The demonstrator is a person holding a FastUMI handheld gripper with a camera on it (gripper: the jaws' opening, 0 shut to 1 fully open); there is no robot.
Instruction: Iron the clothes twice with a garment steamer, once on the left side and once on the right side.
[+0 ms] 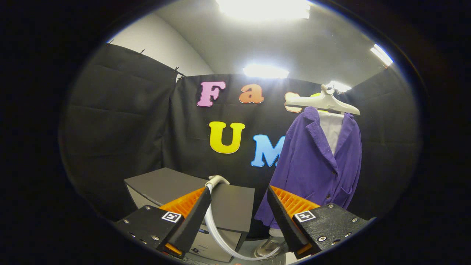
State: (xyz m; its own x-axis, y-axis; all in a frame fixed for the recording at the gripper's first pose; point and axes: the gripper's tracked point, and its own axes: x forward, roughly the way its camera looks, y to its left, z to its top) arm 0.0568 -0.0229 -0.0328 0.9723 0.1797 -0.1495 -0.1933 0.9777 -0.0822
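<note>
Claw [239, 206] spread wide, nothing between its fingers, so this reads as the reach for the steamer, ironing not yet begun. Purple jacket [316, 162] hangs on its pale hanger [323, 103] beyond the right finger, open air around it. Grey steamer unit [191, 191] sits beyond the left finger, its pale hose [217, 228] looping low between the fingers. Next: close on the steamer head, minding that hose.

I see a purple jacket [316, 162] with what looks like a fine ribbed texture, over a white shirt [331, 129], on a cream hanger [323, 103]. The box [191, 191] has a dark grey top, and the hose [217, 224] is translucent white.
</note>
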